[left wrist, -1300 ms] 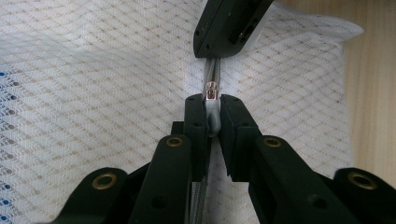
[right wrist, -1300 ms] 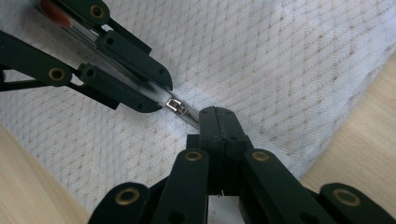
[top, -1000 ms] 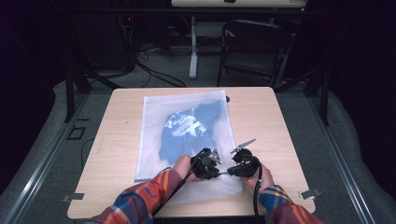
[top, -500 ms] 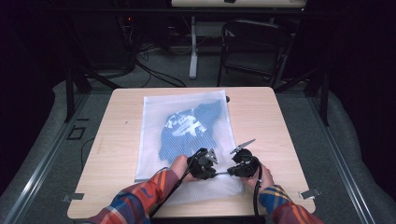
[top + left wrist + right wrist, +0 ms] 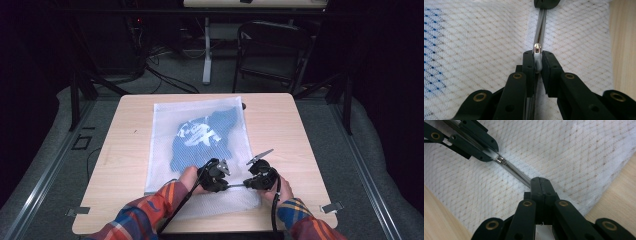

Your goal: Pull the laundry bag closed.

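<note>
**Mesh laundry bag zipper held at both ends, ready to slide**

Mesh laundry bag (image 5: 200, 145) lay flat on the desk (image 5: 125, 150), with a blue printed garment (image 5: 202, 140) showing through its weave and its zippered end toward 6 o'clock, nearest the person. The step in hand looked like working the zipper along that near edge. The left tool (image 5: 538, 63) was closed narrowly on the grey zipper pull (image 5: 538, 62), the small metal slider (image 5: 537, 48) just beyond its tips at 12 o'clock. The right tool (image 5: 541, 182) was clamped shut on the zipper track (image 5: 516, 173), pinning the tape and mesh so the line stayed taut. In the high view the two tools sat close together, the left (image 5: 216, 175) at 9 o'clock of the right (image 5: 260, 176), with a short stretch of track between them.

The next move would probably call for drawing the pull steadily along the track while the right tool held its anchor; which way it should travel could not be told. A slack anchor might let the mesh bunch and jam the slider.
</note>
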### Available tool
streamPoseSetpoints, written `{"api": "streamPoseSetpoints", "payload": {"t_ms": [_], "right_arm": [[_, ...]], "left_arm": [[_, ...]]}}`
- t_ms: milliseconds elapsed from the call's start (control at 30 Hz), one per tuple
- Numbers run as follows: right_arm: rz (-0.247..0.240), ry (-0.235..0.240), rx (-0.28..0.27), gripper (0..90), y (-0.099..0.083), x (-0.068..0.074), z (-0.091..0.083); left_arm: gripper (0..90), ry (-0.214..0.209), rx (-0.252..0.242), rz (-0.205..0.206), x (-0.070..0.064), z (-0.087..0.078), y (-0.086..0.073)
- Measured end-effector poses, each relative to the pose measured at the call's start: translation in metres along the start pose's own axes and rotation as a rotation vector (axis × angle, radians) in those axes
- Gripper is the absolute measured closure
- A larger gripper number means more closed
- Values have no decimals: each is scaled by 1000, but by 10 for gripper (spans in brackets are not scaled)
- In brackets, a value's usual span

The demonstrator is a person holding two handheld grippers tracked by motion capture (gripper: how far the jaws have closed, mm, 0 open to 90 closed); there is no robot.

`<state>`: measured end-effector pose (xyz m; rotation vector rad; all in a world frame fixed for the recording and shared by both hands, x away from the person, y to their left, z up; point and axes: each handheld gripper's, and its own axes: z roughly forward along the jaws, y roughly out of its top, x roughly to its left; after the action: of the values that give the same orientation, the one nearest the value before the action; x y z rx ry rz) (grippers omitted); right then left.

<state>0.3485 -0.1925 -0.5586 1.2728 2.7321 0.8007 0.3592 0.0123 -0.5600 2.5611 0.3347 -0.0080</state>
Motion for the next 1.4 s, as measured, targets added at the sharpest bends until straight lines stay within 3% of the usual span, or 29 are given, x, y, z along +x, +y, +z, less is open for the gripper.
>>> {"api": "streamPoseSetpoints", "payload": {"t_ms": [1100,1167,1400], "right_arm": [[-1,2,8,900,0,0,-1],[11,-5,-11,900,-1,1,1],[-7,-11,-1,900,0,1,0]], "left_arm": [[817,12,30,-5,4,-16,-18],[818,14,31,-4,3,-17,-20],[818,9,37,-14,5,-21,-26]]}}
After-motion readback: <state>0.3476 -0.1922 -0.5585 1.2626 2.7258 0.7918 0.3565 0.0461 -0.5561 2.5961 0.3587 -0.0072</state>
